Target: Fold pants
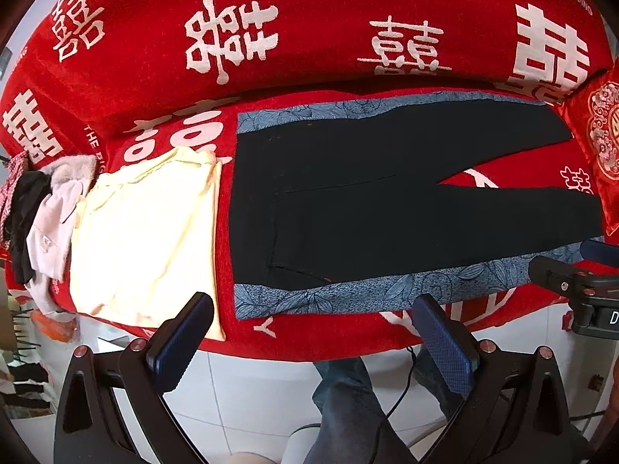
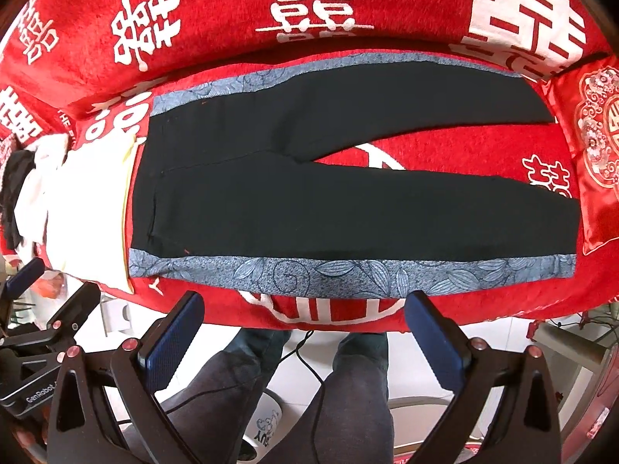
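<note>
- White tiled floor (image 1: 251, 386) lies below, with my legs in dark grey trousers (image 2: 348, 394) standing on it and a thin black cable (image 2: 305, 359) trailing between them.
- My left gripper (image 1: 311, 342) hangs over the floor just short of the bed edge; blue-padded fingers (image 1: 182, 344) spread wide, nothing between them.
- My right gripper (image 2: 303, 338) sits likewise off the near edge, blue pads (image 2: 433, 344) wide apart, holding nothing.
- Each claw shows at the margin of the other's view: the right one at the far right of the left camera, the left one at the lower left of the right camera.
- Red plush bedspread with white double-happiness characters (image 2: 240, 7) covers the surface ahead and rises into a backrest behind.
- Black pants with blue-grey leaf-print side stripes (image 2: 309, 208) lie flat on the spread, just beyond both claws. Waistband to my left, legs running right and parted in a narrow V, so red cloth shows between them. Near stripe runs along the bed's front edge.
- Pale cream folded garment (image 1: 147, 232) lies left of the waistband, just beside it; whether the two touch, cannot tell.
- Heap of pink, black and patterned clothing (image 1: 38, 224) sits beyond that, at the far left end.
- Red satin cushion with gold and white embroidered medallion (image 2: 595, 147) stands at the right end, close by the leg hems.
</note>
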Demonstrator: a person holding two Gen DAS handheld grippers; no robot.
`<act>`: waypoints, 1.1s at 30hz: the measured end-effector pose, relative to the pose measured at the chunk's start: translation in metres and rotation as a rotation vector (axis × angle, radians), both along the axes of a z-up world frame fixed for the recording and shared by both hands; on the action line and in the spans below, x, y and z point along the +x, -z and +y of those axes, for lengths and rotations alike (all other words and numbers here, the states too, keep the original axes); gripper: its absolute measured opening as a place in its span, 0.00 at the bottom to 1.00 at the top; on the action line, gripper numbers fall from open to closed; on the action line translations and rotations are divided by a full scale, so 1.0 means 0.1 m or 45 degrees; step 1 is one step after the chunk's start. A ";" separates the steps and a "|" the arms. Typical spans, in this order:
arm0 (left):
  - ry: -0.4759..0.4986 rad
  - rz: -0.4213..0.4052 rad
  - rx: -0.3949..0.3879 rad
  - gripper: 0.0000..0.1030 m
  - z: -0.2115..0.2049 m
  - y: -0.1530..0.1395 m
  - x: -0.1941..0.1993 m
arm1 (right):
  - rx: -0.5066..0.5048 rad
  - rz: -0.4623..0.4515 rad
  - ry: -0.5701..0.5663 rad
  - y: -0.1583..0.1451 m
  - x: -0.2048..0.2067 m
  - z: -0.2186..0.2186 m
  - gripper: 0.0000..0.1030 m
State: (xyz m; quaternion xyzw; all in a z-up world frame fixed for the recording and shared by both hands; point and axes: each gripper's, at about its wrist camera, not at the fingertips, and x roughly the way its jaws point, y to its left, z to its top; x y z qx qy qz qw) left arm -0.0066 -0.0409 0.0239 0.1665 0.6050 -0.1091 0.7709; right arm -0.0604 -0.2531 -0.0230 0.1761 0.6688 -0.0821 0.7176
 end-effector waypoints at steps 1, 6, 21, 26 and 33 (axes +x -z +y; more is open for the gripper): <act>-0.001 -0.001 0.002 1.00 0.00 0.00 0.00 | 0.001 -0.001 0.001 0.00 0.00 -0.01 1.00; -0.021 -0.011 0.011 1.00 -0.03 -0.01 -0.03 | -0.007 -0.002 -0.006 0.01 -0.02 -0.05 1.00; -0.178 -0.029 0.054 1.00 -0.19 -0.10 -0.34 | 0.015 -0.036 -0.132 -0.02 -0.12 -0.29 1.00; -0.293 -0.016 0.044 1.00 -0.23 -0.09 -0.55 | 0.035 -0.040 -0.175 -0.02 -0.25 -0.44 1.00; -0.388 0.036 0.018 1.00 -0.14 -0.07 -0.74 | 0.053 0.018 -0.157 0.09 -0.42 -0.58 1.00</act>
